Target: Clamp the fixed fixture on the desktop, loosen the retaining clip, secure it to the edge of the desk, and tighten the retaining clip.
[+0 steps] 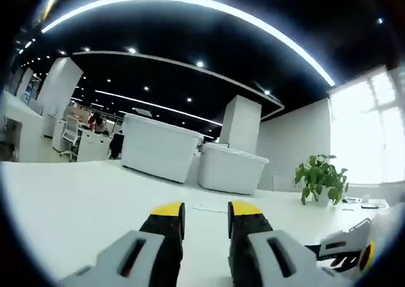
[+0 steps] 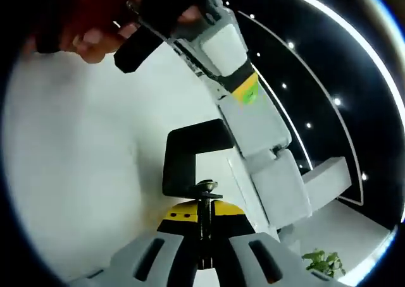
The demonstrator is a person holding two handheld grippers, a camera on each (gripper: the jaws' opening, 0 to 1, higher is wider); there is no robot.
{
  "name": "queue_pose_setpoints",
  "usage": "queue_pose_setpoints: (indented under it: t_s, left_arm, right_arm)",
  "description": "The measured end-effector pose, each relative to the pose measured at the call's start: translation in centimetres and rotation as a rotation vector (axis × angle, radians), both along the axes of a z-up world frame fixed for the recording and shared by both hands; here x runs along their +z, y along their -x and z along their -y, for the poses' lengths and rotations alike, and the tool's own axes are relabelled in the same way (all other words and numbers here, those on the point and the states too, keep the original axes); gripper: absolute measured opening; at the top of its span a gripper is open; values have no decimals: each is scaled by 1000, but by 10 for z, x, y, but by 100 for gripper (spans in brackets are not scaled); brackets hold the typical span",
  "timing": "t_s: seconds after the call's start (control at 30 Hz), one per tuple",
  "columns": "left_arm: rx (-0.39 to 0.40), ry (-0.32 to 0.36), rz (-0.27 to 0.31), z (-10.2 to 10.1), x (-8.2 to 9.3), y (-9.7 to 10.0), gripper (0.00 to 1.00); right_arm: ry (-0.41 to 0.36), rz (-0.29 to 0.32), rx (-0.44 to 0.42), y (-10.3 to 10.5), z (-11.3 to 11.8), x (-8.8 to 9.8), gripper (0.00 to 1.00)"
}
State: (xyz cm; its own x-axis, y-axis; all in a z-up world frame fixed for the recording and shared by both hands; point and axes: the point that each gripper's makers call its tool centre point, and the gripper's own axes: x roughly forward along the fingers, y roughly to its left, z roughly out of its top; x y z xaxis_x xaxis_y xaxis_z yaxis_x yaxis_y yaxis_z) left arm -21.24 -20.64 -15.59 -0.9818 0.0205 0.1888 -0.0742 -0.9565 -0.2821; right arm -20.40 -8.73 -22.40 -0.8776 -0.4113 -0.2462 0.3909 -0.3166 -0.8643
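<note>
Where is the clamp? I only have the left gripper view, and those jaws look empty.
Observer: In the right gripper view, the right gripper has its jaws closed on the threaded screw of the black C-shaped clamp.
Operator: Is it fixed to the desk edge yet?
Observer: No. Its mouth is empty, with bare white desktop behind it.

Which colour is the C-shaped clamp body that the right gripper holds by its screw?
Black. The clamp body shows best in the right gripper view, above the yellow-tipped right gripper.
</note>
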Motion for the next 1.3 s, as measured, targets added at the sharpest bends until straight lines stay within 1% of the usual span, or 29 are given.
queue_pose_setpoints:
  t_s: [0.03,0.07,0.1,0.13,0.2,0.23,0.27,0.37,0.43,0.5,0.7,0.73,0.77,0.8,0.9,1.0,1.03,1.17,1.23,1.3]
  left_arm:
    - [3,-15,6,2,-2,1,27]
    - [5,-34,13,4,-3,2,27]
    - [6,-36,12,5,-4,2,27]
    - [8,-40,12,6,-4,1,27]
    - [11,-39,12,5,-4,1,27]
    - [13,-33,11,5,-3,1,27]
    - [10,-33,9,4,-3,1,26]
    - [11,-34,14,5,-5,2,26]
    - [11,-41,16,5,-5,2,26]
    - [11,-43,18,6,-6,2,26]
    - [12,-44,20,6,-7,2,24]
    - [10,-48,21,6,-7,1,24]
    - [10,-48,22,6,-7,1,24]
    - [10,-48,22,7,-7,1,23]
    - [7,-50,21,6,-7,1,22]
    - [5,-43,24,5,-8,1,22]
    - [7,-41,25,5,-8,1,22]
    - [6,-47,29,5,-9,1,22]
    - [2,-46,21,4,-8,1,21]
    - [0,-36,26,3,-9,1,21]
  right_arm:
    - [-2,-13,6,-1,-1,1,3]
    - [14,-7,8,-2,-2,2,3]
    - [52,22,3,-3,-2,0,3]
    - [64,29,3,-4,-2,1,3]
    - [66,23,8,-5,-5,2,3]
    - [67,24,11,-3,-4,0,3]
    - [73,34,14,-3,-4,-1,3]
    - [196,121,14,-5,-4,-5,3]
    - [281,175,3,-4,-6,-4,3]
    - [320,195,11,-3,-7,0,2]
    - [497,289,18,-5,-6,6,2]
    - [497,290,24,-5,-6,6,2]
    - [526,311,29,-8,-6,6,2]
    - [537,321,29,-9,-5,5,2]
    - [621,401,27,-14,-4,1,2]
    - [668,432,41,-20,-4,3,2]
    - [699,456,45,-23,-3,3,2]
    - [755,499,51,-27,-4,5,2]
    - [755,499,41,-26,-5,3,2]
    - [765,499,45,-27,-5,3,1]
